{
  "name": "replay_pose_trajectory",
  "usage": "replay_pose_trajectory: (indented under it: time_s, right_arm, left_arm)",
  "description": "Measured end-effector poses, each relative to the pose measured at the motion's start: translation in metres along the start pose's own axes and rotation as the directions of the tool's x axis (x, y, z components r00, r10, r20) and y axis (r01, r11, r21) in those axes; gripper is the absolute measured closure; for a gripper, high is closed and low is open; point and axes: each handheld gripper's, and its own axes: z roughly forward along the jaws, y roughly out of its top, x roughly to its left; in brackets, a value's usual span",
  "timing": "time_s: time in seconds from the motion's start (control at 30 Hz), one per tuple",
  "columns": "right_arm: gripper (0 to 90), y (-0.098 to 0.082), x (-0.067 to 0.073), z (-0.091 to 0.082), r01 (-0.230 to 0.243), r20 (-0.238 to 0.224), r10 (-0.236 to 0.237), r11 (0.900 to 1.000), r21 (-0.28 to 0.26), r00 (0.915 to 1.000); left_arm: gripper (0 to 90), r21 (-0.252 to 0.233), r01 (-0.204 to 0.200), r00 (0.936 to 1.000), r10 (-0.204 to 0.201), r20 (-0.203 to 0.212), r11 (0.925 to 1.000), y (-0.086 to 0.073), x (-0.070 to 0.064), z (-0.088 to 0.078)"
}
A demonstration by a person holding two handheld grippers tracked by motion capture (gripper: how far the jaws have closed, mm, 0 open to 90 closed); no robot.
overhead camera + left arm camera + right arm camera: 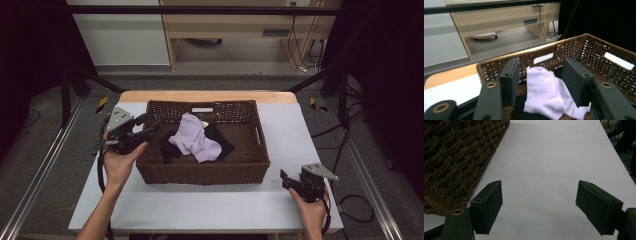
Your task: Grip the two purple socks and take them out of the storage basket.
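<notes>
Count: one basket [202, 175], two grippers, one lilac sock [196, 140], and dark cloth [222, 142] beneath it whose number of pieces I cannot tell. The basket is brown wicker, rectangular, standing near the middle of a white table [285, 145], with slot handles cut in its far and right walls. Inside it the lilac sock lies crumpled near the centre, on top of the dark cloth, which shows to its left and right. The left gripper [147, 125] is held in the person's left hand [120, 160] at the basket's left wall, jaws reaching over the rim; in the left gripper view its jaws stand spread, with the lilac sock [546, 92] seen between them but farther off and not pinched. The basket's far wall [574, 47] rises behind. The right gripper [290, 181] rests in the right hand [311, 212] on the table at near right, just beside the basket's near right corner. In the right gripper view its jaws are wide apart over bare table [549, 170], empty, with the basket's wall [454, 157] at the left. Beyond the table stand a wooden desk [240, 20] and loose cables [305, 50] on the floor.
</notes>
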Motion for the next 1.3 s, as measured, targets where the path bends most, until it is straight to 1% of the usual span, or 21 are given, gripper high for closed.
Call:
replay_pose_trajectory:
  time_s: [0.17, 0.2, 0.23, 0.27, 0.33, 0.37, 0.53, 0.63, 0.7, 0.77, 0.83, 0.9, 1.0, 1.03, 1.07, 1.1, 1.13, 1.2, 1.23, 1.27, 1.3]
  right_arm:
    - [21.8, 0.0, 0.0, 0.001, -0.003, 0.004, 0.003, 1.0, 0.0, 1.0]
    - [22.0, 0.0, 0.0, 0.001, -0.002, 0.004, 0.002, 1.0, -0.001, 1.0]
    - [22.2, 0.001, 0.0, 0.001, -0.001, 0.002, 0.001, 1.0, -0.001, 1.0]
    - [22.2, 0.001, 0.0, 0.001, -0.001, 0.002, 0.001, 1.0, -0.001, 1.0]
    - [22.5, 0.001, 0.0, 0.001, 0.001, 0.001, -0.001, 1.0, -0.003, 1.0]
    - [22.6, 0.001, 0.001, 0.002, 0.005, -0.001, -0.005, 1.0, -0.002, 1.0]
    - [23.0, 0.001, 0.001, 0.003, 0.007, -0.004, -0.007, 1.0, 0.0, 1.0]
    - [23.3, 0.001, 0.002, 0.003, 0.008, -0.005, -0.008, 1.0, 0.0, 1.0]
    - [23.4, 0.001, 0.002, 0.003, 0.008, -0.007, -0.008, 1.0, -0.002, 0.9999]
    - [23.4, 0.002, 0.002, 0.004, 0.008, -0.006, -0.008, 1.0, -0.001, 1.0]
    - [23.5, 0.002, 0.002, 0.004, 0.009, -0.006, -0.009, 1.0, -0.001, 0.9999]
    - [23.5, 0.002, 0.002, 0.004, 0.009, -0.007, -0.009, 1.0, 0.001, 0.9999]
    - [23.6, 0.002, 0.002, 0.004, 0.012, -0.01, -0.012, 1.0, 0.0, 0.9999]
    - [23.6, 0.002, 0.002, 0.004, 0.012, -0.01, -0.012, 1.0, 0.0, 0.9999]
    - [23.6, 0.002, 0.002, 0.004, 0.013, -0.011, -0.013, 1.0, 0.001, 0.9999]
    - [23.6, 0.002, 0.002, 0.004, 0.013, -0.011, -0.013, 1.0, 0.001, 0.9999]
    - [23.7, 0.002, 0.002, 0.004, 0.015, -0.012, -0.015, 1.0, 0.001, 0.9998]
    - [23.7, 0.002, 0.002, 0.005, 0.016, -0.011, -0.016, 1.0, 0.004, 0.9998]
    - [23.8, 0.002, 0.003, 0.005, 0.014, -0.013, -0.014, 1.0, 0.007, 0.9998]
    - [23.8, 0.002, 0.003, 0.005, 0.014, -0.013, -0.014, 1.0, 0.007, 0.9998]
    - [23.8, 0.001, 0.003, 0.005, 0.017, -0.013, -0.017, 1.0, 0.007, 0.9998]
  left_arm:
    - [46.0, 0.011, -0.027, 0.9996, 0.027, -0.001, 0.9996, 0.012, -0.008, 0.02]
    - [46.0, 0.011, -0.027, 0.9996, 0.027, -0.001, 0.9996, 0.012, -0.008, 0.02]
    - [45.7, 0.016, -0.045, 0.9989, 0.045, -0.008, 0.9989, 0.014, -0.012, 0.031]
    - [45.4, 0.016, -0.045, 0.9989, 0.045, -0.008, 0.9989, 0.014, -0.012, 0.031]
    - [45.2, 0.038, -0.067, 0.9977, 0.067, -0.011, 0.9971, 0.016, -0.015, 0.042]
    - [44.6, 0.052, -0.072, 0.9972, 0.073, -0.015, 0.996, 0.016, -0.017, 0.054]
    - [44.3, 0.092, -0.08, 0.9966, 0.082, -0.012, 0.9925, 0.01, -0.02, 0.083]
    - [44.0, 0.134, -0.098, 0.9949, 0.1, -0.011, 0.9862, 0.003, -0.018, 0.097]
    - [43.7, 0.146, -0.096, 0.995, 0.099, -0.013, 0.9846, 0.001, -0.018, 0.1]
    - [42.7, 0.202, -0.116, 0.9927, 0.12, -0.007, 0.9725, -0.007, -0.017, 0.113]
    - [42.0, 0.239, -0.139, 0.9896, 0.144, -0.003, 0.9611, -0.013, -0.017, 0.12]
    - [41.8, 0.274, -0.148, 0.9881, 0.154, 0.0, 0.9504, -0.018, -0.016, 0.128]
    - [41.5, 0.313, -0.132, 0.9905, 0.137, 0.005, 0.9406, -0.026, -0.014, 0.135]
    - [41.5, 0.313, -0.132, 0.9905, 0.137, 0.005, 0.9406, -0.026, -0.014, 0.135]
    - [41.5, 0.327, -0.12, 0.9922, 0.125, 0.006, 0.9375, -0.03, -0.014, 0.138]
    - [41.5, 0.341, -0.115, 0.9928, 0.119, 0.007, 0.933, -0.033, -0.014, 0.14]
    - [41.7, 0.371, -0.102, 0.9943, 0.106, 0.011, 0.9232, -0.037, -0.013, 0.143]
    - [42.4, 0.378, -0.097, 0.9949, 0.1, 0.01, 0.9209, -0.037, -0.012, 0.143]
    - [43.0, 0.378, -0.074, 0.9972, 0.074, 0.014, 0.9228, -0.039, -0.011, 0.142]
    - [43.4, 0.378, -0.074, 0.9972, 0.074, 0.014, 0.9228, -0.039, -0.011, 0.142]
    - [43.8, 0.384, -0.073, 0.9972, 0.072, 0.018, 0.9202, -0.043, -0.01, 0.143]
